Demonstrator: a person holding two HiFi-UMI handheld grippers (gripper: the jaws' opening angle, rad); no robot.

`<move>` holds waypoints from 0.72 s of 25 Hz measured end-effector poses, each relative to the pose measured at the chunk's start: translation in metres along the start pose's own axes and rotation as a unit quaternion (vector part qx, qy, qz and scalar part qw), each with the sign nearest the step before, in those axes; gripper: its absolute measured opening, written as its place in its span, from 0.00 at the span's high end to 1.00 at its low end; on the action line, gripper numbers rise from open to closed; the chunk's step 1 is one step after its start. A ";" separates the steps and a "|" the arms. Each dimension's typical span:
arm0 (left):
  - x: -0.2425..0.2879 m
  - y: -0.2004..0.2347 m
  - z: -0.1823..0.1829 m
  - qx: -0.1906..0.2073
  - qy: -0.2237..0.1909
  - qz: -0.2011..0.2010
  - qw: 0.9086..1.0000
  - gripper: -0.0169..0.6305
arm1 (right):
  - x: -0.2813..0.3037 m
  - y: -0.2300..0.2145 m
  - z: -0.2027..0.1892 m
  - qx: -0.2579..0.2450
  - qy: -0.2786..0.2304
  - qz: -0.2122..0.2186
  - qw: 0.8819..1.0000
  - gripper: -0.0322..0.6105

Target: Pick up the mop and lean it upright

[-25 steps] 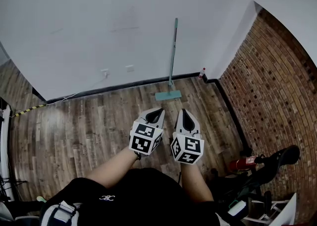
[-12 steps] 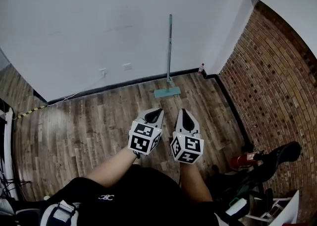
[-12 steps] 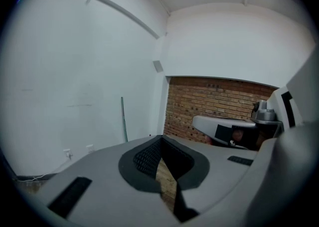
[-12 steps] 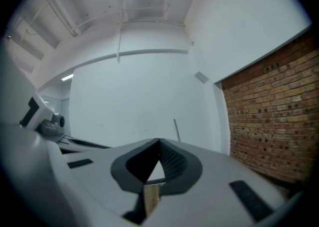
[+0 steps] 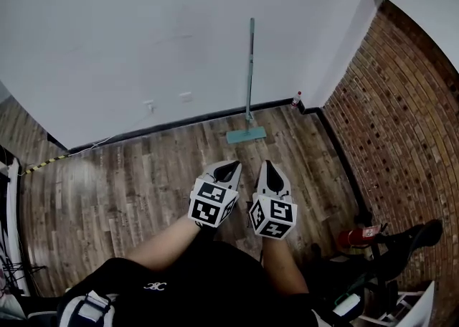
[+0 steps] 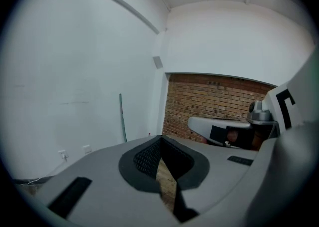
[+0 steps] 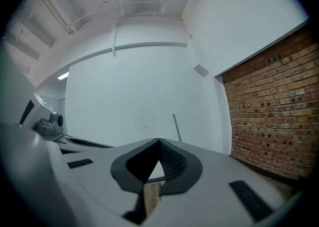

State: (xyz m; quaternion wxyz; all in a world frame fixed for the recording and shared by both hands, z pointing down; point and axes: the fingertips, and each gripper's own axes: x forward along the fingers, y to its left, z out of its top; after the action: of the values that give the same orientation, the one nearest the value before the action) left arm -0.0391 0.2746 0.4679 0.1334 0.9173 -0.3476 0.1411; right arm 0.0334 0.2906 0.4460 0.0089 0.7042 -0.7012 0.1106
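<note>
The mop (image 5: pixel 249 82) stands against the white wall (image 5: pixel 143 46) at 12 o'clock from both grippers and well apart from them. Its handle runs up the wall and its flat head sits on the wood floor (image 5: pixel 129 182) just in front of the baseboard. The left gripper (image 5: pixel 228 169) has its fingers closed on nothing, and the right gripper (image 5: pixel 270 168) is the same: pressed together, with only floor showing through the slit.

The lean looks done, so the risk is the mop not keeping it. The handle seems to rest on smooth paint by its top alone. The head could creep out over the boards, or the handle could slide sideways toward the corner at 1 o'clock, where a small bottle (image 5: pixel 297 98) stands to be knocked over.

If a correction is needed, closed fingers would only push the handle, not catch it. They would have to open before reaching in.

A red canister (image 5: pixel 356 236) and dark gear sit at 4 o'clock of the right gripper. A careless step that way could bump them.
</note>
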 end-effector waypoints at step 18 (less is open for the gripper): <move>0.115 0.129 0.079 -0.023 -0.021 -0.031 0.999 0.98 | 0.174 -0.002 0.045 -0.030 0.002 -0.021 0.999 0.93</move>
State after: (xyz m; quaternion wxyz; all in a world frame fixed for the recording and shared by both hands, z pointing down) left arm -0.0301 0.0852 0.4546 0.1518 0.9271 -0.3248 0.1097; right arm 0.0407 0.1117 0.4314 0.0342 0.7182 -0.6890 0.0907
